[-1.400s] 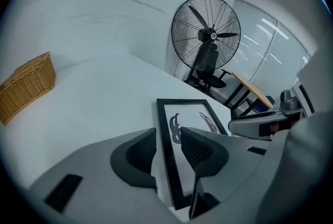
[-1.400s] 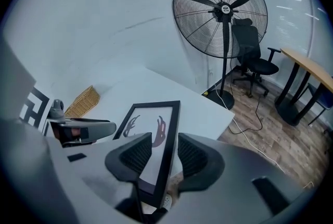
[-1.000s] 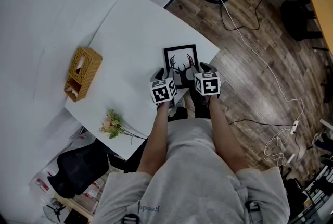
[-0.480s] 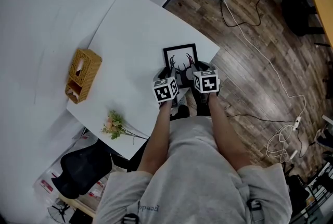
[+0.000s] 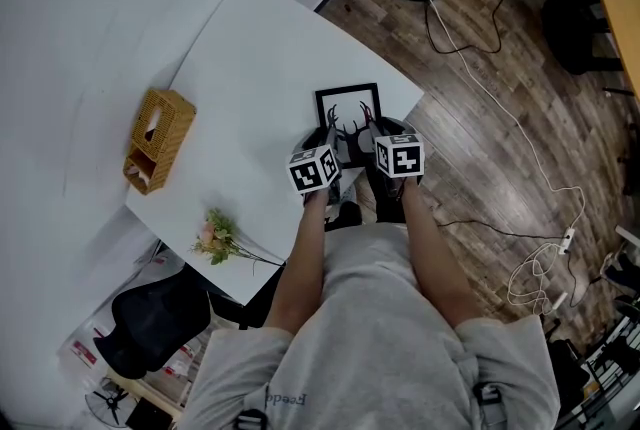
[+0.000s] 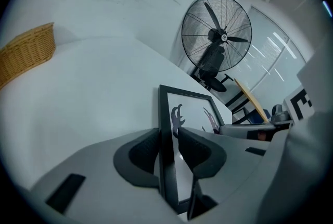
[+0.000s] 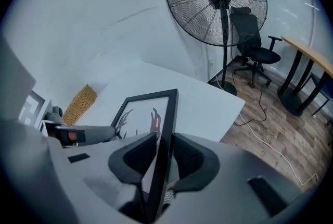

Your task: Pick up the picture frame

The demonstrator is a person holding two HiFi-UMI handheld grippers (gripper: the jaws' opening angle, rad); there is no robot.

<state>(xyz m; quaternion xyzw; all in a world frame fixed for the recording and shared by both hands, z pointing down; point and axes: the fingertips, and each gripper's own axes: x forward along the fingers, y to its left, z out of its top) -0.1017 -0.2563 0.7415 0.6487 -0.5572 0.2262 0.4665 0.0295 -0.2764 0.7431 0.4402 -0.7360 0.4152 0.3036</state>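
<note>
The picture frame (image 5: 348, 112), black-edged with a dark antler print, lies near the white table's right corner. Its near end is hidden under my two grippers. My left gripper (image 5: 328, 132) straddles the frame's left rail. In the left gripper view that rail (image 6: 165, 129) runs between both pads (image 6: 141, 152), which press on it. My right gripper (image 5: 372, 128) holds the right rail (image 7: 167, 124) the same way, pads tight on either side. Both pairs of jaws have just been closing with the frame between them.
A wicker tissue box (image 5: 158, 140) sits at the table's left side, and a small flower sprig (image 5: 215, 238) lies near the front edge. The table edge (image 5: 402, 86) is just right of the frame. A standing fan (image 7: 218, 1), cables (image 5: 500, 108) and office chairs are on the wooden floor.
Both grippers' jaws have narrowed onto the frame's side rails. The left gripper's marker cube has rolled slightly and shifted a little left. The frame has stayed in place.
</note>
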